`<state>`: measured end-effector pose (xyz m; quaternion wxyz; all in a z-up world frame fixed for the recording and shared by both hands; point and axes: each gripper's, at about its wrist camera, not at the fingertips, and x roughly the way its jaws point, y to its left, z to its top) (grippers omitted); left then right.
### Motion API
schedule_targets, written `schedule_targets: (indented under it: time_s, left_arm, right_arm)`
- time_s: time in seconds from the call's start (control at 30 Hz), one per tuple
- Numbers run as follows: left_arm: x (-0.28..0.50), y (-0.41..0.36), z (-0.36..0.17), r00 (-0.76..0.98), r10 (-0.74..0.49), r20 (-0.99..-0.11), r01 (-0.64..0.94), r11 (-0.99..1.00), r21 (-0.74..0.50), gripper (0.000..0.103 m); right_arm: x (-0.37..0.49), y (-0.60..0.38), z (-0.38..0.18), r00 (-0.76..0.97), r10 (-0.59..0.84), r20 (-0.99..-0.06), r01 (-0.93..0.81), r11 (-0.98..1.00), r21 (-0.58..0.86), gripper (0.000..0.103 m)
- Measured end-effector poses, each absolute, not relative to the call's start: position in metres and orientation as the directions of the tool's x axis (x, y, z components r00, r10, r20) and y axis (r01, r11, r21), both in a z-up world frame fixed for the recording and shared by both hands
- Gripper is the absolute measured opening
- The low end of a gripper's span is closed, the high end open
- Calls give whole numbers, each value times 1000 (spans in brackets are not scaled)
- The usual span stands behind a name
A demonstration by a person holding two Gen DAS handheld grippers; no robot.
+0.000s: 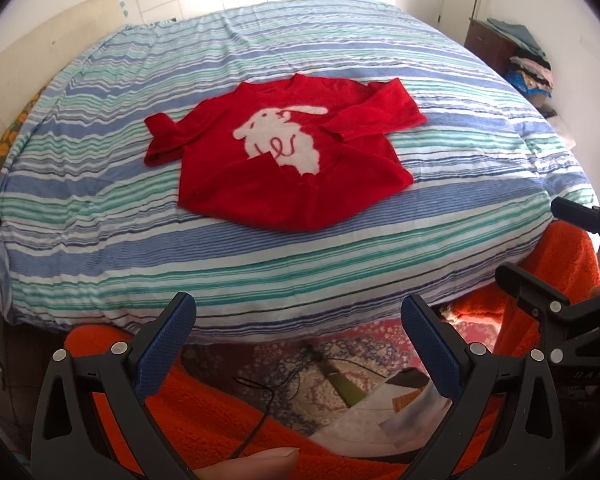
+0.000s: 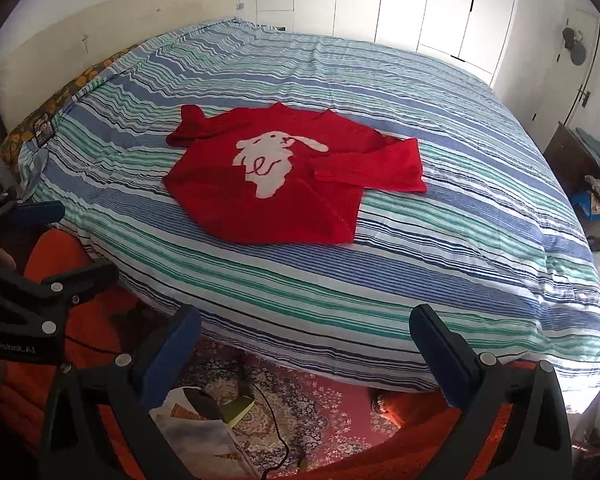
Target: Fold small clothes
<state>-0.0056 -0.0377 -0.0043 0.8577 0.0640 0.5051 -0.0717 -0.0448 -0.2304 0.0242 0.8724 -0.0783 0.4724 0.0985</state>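
Note:
A small red sweater (image 1: 284, 160) with a white rabbit on the front lies on the striped bedspread (image 1: 260, 264). Its right sleeve is folded across the chest and its left sleeve is bunched at the side. It also shows in the right wrist view (image 2: 284, 184). My left gripper (image 1: 298, 312) is open and empty, held off the near edge of the bed, well short of the sweater. My right gripper (image 2: 306, 320) is open and empty too, beside it. Each gripper shows at the edge of the other's view: the right (image 1: 540, 248), the left (image 2: 72, 240).
A cream headboard (image 2: 100, 20) is at the left. A patterned rug (image 2: 300, 408) with a cable, papers and orange fabric (image 1: 204, 412) lies below the bed's near edge. A dark cabinet with piled clothes (image 1: 520, 56) stands at the right. White wardrobe doors (image 2: 400, 0) are behind.

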Motion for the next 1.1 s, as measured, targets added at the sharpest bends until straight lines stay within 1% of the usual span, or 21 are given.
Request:
schedule_targets:
  time_s: [0.1, 0.17, 0.3, 0.37, 0.47, 0.53, 0.6, 0.67, 0.73, 0.8, 0.9, 1.0, 1.03, 1.1]
  left_arm:
    - [-8, -35, 0, 503, -54, -863, 177, 983, 41, 102]
    - [-10, -27, 4, 524, -65, -849, 158, 987, 22, 102]
    - [2, -11, -6, 487, -69, -871, 114, 993, -14, 102]
    - [6, -9, -7, 482, -63, -874, 104, 994, -14, 102]
    - [6, -8, -9, 487, -58, -872, 94, 996, -14, 102]
    - [9, -11, -17, 452, -45, -891, 93, 996, -4, 102]
    - [14, -14, -21, 430, -40, -902, 100, 995, 3, 102]
    - [19, -16, -14, 433, -36, -900, 105, 994, 10, 102]
    - [18, -17, 1, 473, -44, -880, 114, 993, 12, 102]
    - [14, -19, 12, 518, -36, -855, 121, 992, 31, 102]
    - [15, -20, 8, 511, -17, -860, 110, 993, 46, 102]
    - [17, -21, 2, 457, -39, -889, 115, 993, 16, 102]
    - [16, -22, 5, 463, -43, -885, 119, 993, 14, 102]
    - [15, -26, 13, 495, -30, -869, 129, 991, 39, 102]
  right_arm:
    - [-45, -234, 27, 543, 95, -835, -231, 972, -40, 103]
    - [-44, -231, 28, 537, 84, -839, -233, 971, -52, 103]
    - [-45, -222, 28, 525, 85, -847, -263, 963, -67, 103]
    - [-48, -220, 30, 545, 89, -833, -276, 958, -78, 103]
    - [-48, -224, 29, 540, 109, -834, -275, 960, -52, 103]
    - [-47, -227, 28, 543, 130, -829, -283, 958, -36, 103]
    - [-39, -230, 22, 516, 145, -844, -284, 959, -9, 103]
    - [-29, -233, 18, 482, 157, -862, -275, 961, 21, 103]
    - [-20, -237, 24, 493, 154, -856, -257, 966, 26, 103]
    - [-17, -240, 39, 548, 144, -824, -237, 971, 12, 103]
    - [-21, -243, 48, 591, 154, -792, -223, 975, 23, 103]
    - [-27, -243, 38, 556, 174, -813, -226, 973, 54, 103]
    - [-27, -242, 34, 533, 179, -827, -234, 971, 59, 103]
    - [-28, -242, 37, 536, 188, -823, -248, 967, 59, 103]
